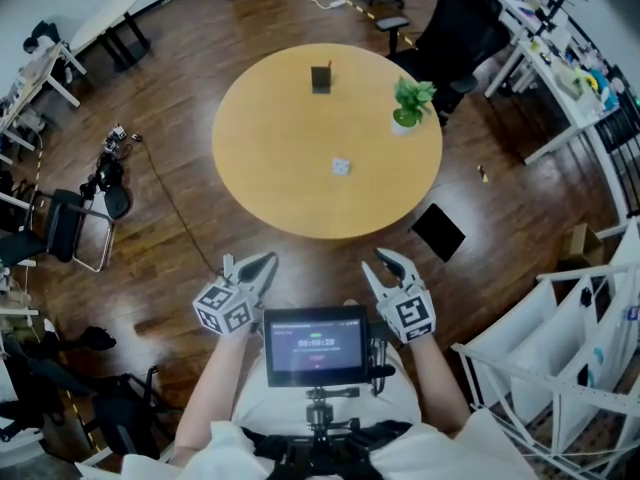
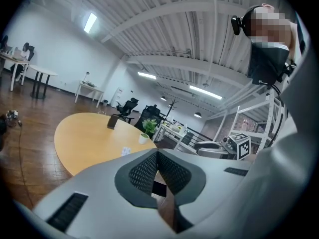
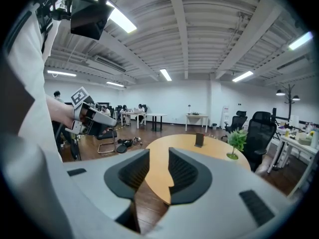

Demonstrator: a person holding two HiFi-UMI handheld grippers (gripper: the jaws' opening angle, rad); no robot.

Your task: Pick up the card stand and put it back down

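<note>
The card stand [image 1: 320,78] is a small dark upright piece on the far side of the round wooden table [image 1: 290,188]. It also shows in the left gripper view as the card stand [image 2: 112,122] and in the right gripper view as the card stand [image 3: 199,140]. Both grippers hang over the floor in front of the table, well short of the stand. My left gripper [image 1: 250,261] [image 2: 157,156] has its pad tips touching, with nothing held. My right gripper [image 1: 375,260] [image 3: 158,156] stands open with a clear gap and nothing in it.
A potted plant [image 1: 410,103] stands at the table's right edge and a small white card [image 1: 341,166] lies near its middle. A black flat object [image 1: 438,231] lies on the floor right of the table. A white rack [image 1: 560,348] is at the right, chairs [image 1: 70,228] at the left.
</note>
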